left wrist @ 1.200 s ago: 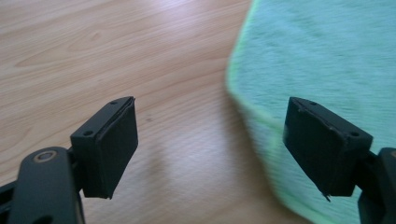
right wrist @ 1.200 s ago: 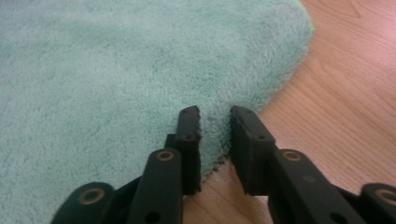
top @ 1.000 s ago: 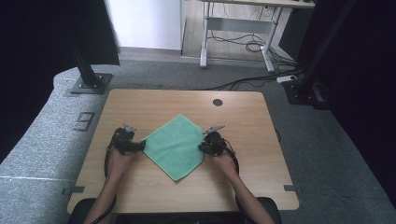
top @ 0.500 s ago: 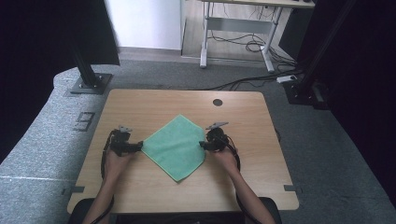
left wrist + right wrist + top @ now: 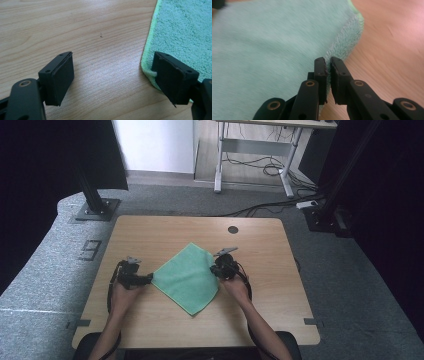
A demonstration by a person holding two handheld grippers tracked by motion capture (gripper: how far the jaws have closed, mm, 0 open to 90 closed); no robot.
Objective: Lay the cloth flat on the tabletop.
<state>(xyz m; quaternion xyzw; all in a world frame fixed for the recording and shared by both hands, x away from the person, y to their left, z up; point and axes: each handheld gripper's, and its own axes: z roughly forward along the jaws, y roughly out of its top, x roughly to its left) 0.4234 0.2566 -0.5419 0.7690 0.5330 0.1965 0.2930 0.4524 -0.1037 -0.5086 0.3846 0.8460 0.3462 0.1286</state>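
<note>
A green terry cloth [image 5: 185, 276] lies flat on the wooden table [image 5: 165, 230], turned like a diamond. My right gripper [image 5: 214, 269] is at its right corner. In the right gripper view the jaws [image 5: 328, 62] have just been closing and now pinch the cloth's [image 5: 262, 50] fluffy edge between the pads. My left gripper [image 5: 148, 278] rests at the left corner. In the left gripper view it [image 5: 112, 75] stands open over bare wood, with the cloth's [image 5: 180, 30] hem tucked beside and partly behind the right-hand pad [image 5: 172, 77].
A round cable hole [image 5: 233, 229] sits near the table's far edge. Beyond the table are grey carpet, a black stand base [image 5: 95, 210] at the far left, and a desk frame with cables [image 5: 260, 165].
</note>
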